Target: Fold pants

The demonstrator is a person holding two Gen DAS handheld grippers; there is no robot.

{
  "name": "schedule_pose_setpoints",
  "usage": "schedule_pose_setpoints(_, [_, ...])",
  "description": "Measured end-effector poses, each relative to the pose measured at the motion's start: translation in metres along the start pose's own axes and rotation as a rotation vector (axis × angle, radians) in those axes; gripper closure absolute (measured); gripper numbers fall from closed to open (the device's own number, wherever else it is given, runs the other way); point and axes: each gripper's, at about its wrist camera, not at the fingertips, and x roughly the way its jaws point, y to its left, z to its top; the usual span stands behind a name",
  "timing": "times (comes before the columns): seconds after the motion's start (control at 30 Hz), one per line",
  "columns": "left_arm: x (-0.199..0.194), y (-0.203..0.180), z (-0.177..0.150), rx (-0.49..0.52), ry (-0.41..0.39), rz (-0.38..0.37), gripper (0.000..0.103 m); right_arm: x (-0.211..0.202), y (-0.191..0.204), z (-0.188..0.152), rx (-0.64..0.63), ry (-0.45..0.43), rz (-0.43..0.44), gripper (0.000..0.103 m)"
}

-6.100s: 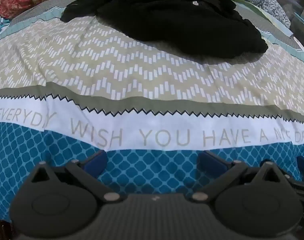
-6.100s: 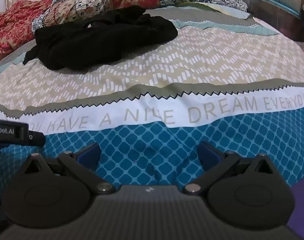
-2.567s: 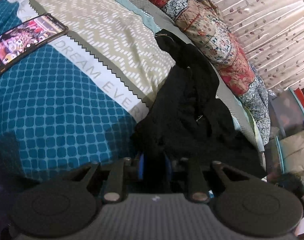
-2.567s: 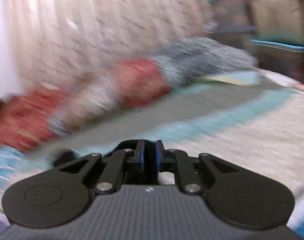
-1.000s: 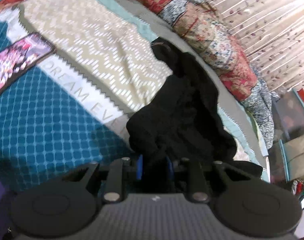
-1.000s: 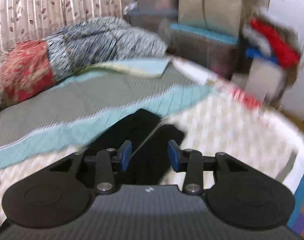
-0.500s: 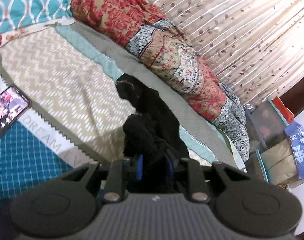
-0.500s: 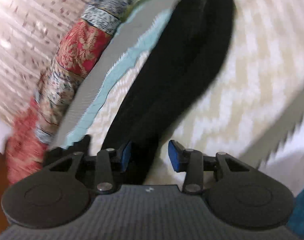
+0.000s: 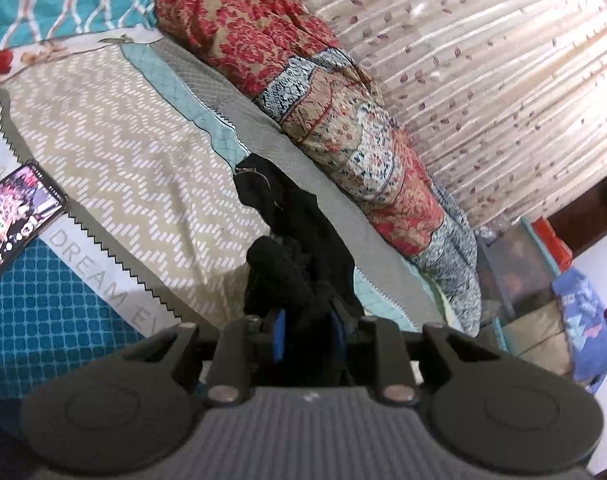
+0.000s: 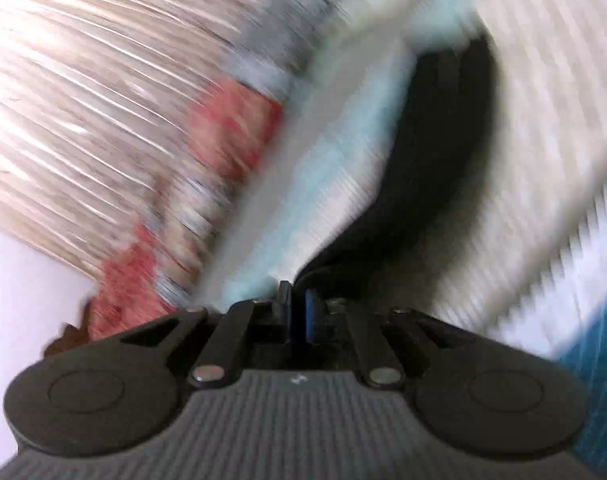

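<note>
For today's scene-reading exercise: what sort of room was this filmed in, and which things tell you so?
Most likely a bedroom. A patterned bedspread covers a bed, a red floral quilt is bunched along its far side, and a leaf-print curtain hangs behind. Black pants lie on the bed.

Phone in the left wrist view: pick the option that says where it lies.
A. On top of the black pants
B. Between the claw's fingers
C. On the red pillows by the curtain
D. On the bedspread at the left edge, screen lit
D: the phone lies flat on the bedspread at the picture's left edge with its screen lit, apart from the pants.
</note>
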Motion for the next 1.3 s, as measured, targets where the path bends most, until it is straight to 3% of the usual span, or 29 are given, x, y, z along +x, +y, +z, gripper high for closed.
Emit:
schedule_pose_setpoints(0.1, [-0.001, 0.012, -0.001, -0.055, -0.027, 0.009, 0.083, 0.032, 0.056, 0.018, -0.191, -0.049, -0.010, 0.097])
schedule_pose_setpoints(0.2, [0.003, 0.022, -0.006, -0.087, -0.034, 0.088, 0.083, 0.111, 0.063, 0.022, -0.288, 0.030, -0.037, 0.094])
schedule_pose_setpoints(0.3, [0.010, 0.033, -0.011, -0.125, 0.003, 0.139, 0.083, 0.174, 0.036, 0.018, -0.324, 0.100, -0.242, 0.089])
schedule_pose_setpoints(0.4, [0.014, 0.041, -0.016, -0.130, 0.021, 0.159, 0.083, 0.154, -0.020, 0.027, -0.155, 0.051, -0.226, 0.089])
schedule_pose_setpoints(0.57, [0.023, 0.044, -0.009, -0.120, 0.037, 0.194, 0.083, 0.094, -0.101, 0.043, -0.033, -0.086, -0.420, 0.089])
schedule_pose_setpoints(0.73, [0.023, 0.031, -0.001, -0.102, 0.014, 0.197, 0.083, 0.098, -0.147, 0.039, 0.025, -0.061, -0.458, 0.089])
schedule_pose_setpoints(0.87, [0.021, 0.024, 0.003, -0.096, 0.004, 0.206, 0.082, 0.124, -0.142, 0.046, 0.022, -0.099, -0.376, 0.086])
schedule_pose_setpoints(0.93, [0.021, 0.021, 0.004, -0.087, 0.007, 0.215, 0.082, 0.133, -0.152, 0.052, 0.129, -0.141, -0.343, 0.062])
schedule_pose_setpoints(1.0, [0.022, 0.019, 0.004, -0.079, 0.010, 0.224, 0.083, 0.138, -0.159, 0.056, 0.168, -0.150, -0.339, 0.067])
schedule_pose_setpoints(1.03, [0.023, 0.020, 0.004, -0.079, 0.011, 0.225, 0.082, 0.144, -0.155, 0.061, 0.143, -0.129, -0.358, 0.085])
schedule_pose_setpoints(1.23, [0.025, 0.027, 0.009, -0.088, 0.012, 0.222, 0.082, 0.149, -0.094, 0.089, -0.054, -0.134, -0.288, 0.089])
schedule_pose_setpoints(1.3, [0.026, 0.030, 0.010, -0.100, 0.010, 0.227, 0.083, 0.167, -0.064, 0.091, -0.183, -0.102, -0.337, 0.087])
